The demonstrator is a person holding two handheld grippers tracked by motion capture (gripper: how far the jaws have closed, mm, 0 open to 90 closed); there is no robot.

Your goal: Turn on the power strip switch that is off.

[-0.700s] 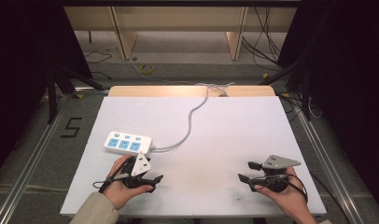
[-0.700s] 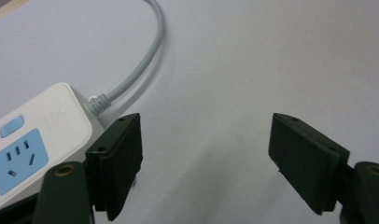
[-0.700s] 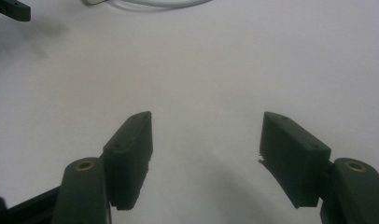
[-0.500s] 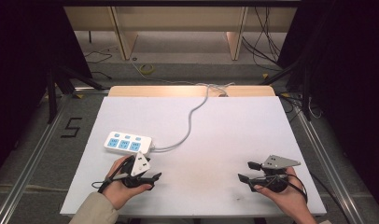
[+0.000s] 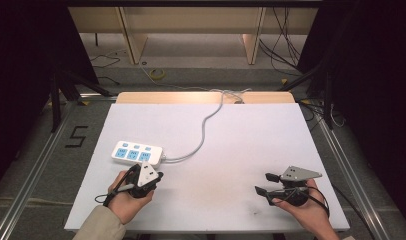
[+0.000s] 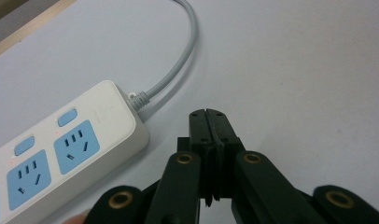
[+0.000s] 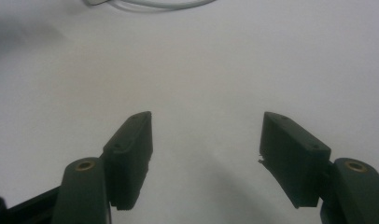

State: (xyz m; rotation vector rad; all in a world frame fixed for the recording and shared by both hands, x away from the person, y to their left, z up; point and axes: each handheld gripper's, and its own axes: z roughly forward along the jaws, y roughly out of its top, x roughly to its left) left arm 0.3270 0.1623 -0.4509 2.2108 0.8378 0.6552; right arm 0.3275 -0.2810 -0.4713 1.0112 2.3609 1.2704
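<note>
**Both grippers low at the near edge, power strip by the left one**

I see the white table (image 5: 231, 130) first, its surface bare apart from one item and its lead. No box, tray or bin stands on it, so I have no contents to note.

The power strip (image 5: 136, 152) lies left of centre, white with blue sockets, flat on the table. Its grey cord (image 5: 207, 131) curves away from its right end toward the far edge.

My left gripper (image 5: 150, 175) sits just on the near side of the strip, pointing at its right end. In the left gripper view (image 6: 210, 122) the two jaws are pressed together with nothing between them, close to where the cord enters the strip (image 6: 61, 154); I cannot tell whether they touch it.

My right gripper (image 5: 267, 184) rests well apart at the near right, over bare table. In the right gripper view (image 7: 206, 140) its jaws stand wide apart, empty.
</note>
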